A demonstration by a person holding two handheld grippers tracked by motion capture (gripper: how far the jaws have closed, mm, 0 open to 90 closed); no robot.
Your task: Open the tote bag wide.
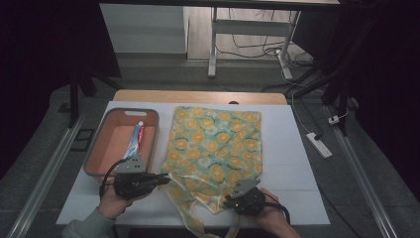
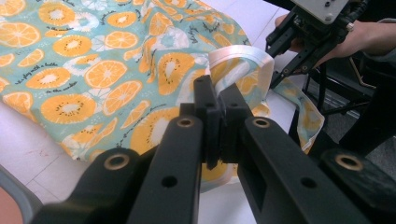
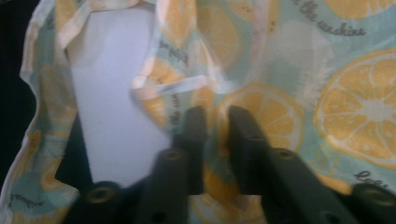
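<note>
High view: white table (image 1: 297,163) carrying a citrus-print fabric bag (image 1: 214,144) laid flat at centre, its mouth and straps bunched at the near edge. At the left, an orange bin (image 1: 101,148) with a toothpaste tube (image 1: 134,140) inside. Left gripper (image 1: 161,179) at the bag's near-left corner, just beside the bin's near end, clenched on the cloth there. Right gripper (image 1: 229,199) at the bag's near-right corner, lying on the fabric.

Left gripper view: black jaws pressed together, pinching the bag's hem (image 2: 243,70), which loops up beyond the tips; printed cloth spread to the left, the other gripper and hand at far right, touching the strap.

Right gripper view: jaws close together with a narrow gap, a fold of the orange-slice fabric (image 3: 215,121) caught between them; bare table and a loose strap (image 3: 42,93) to the left. Picture blurred.
</note>
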